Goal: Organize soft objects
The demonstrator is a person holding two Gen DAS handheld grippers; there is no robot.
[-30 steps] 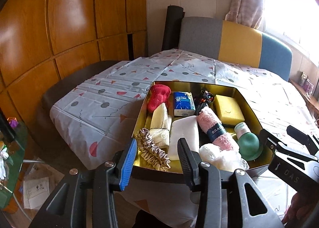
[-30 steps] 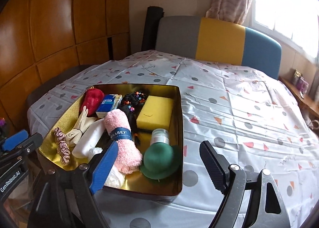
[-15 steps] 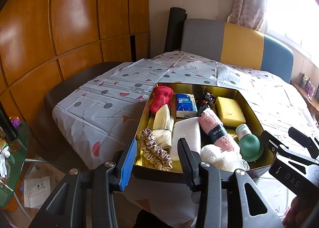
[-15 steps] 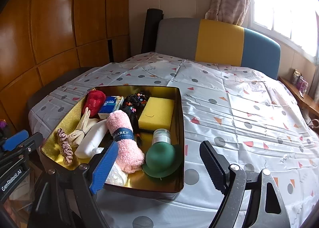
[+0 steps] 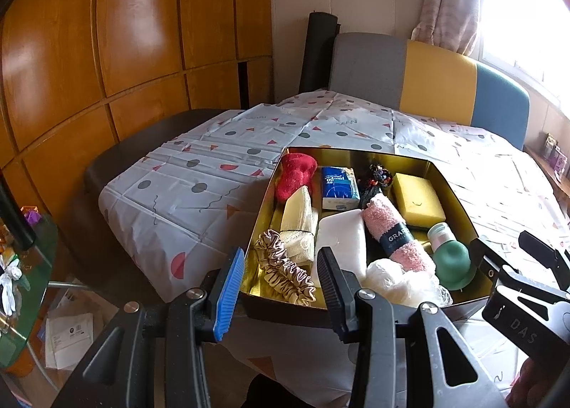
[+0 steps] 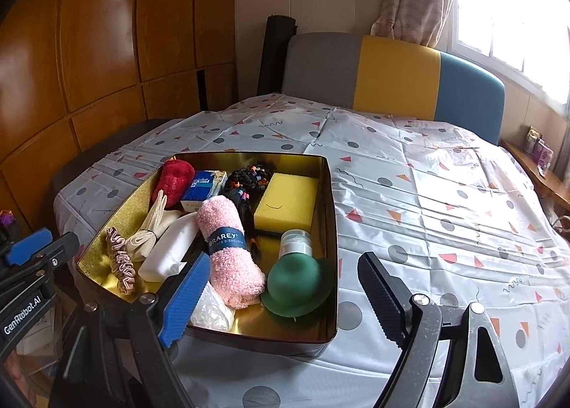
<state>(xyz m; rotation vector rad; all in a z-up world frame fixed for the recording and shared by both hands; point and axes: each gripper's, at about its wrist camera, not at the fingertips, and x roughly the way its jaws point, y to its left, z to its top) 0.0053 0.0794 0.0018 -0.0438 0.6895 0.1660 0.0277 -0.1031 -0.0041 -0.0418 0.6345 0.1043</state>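
Sitting packed in the gold rectangular metal tin [image 6: 329, 201] at the table's near edge: pink rolled cloth [image 6: 228, 247], yellow sponge [image 6: 286, 203], others. Left gripper [image 5: 281, 283] and right gripper [image 6: 281, 287] hovering wide, empty. Fits sorted or awaiting unpacking.

Each black plastic hand-held gripper [image 5: 281, 287] [image 6: 281, 297] carried one ribbed blue finger pad [image 5: 228, 287] and one black pad [image 6: 381, 290], fixed with silver screws. White lettering read "GenRobot.AI" and "DAS" on their bodies.
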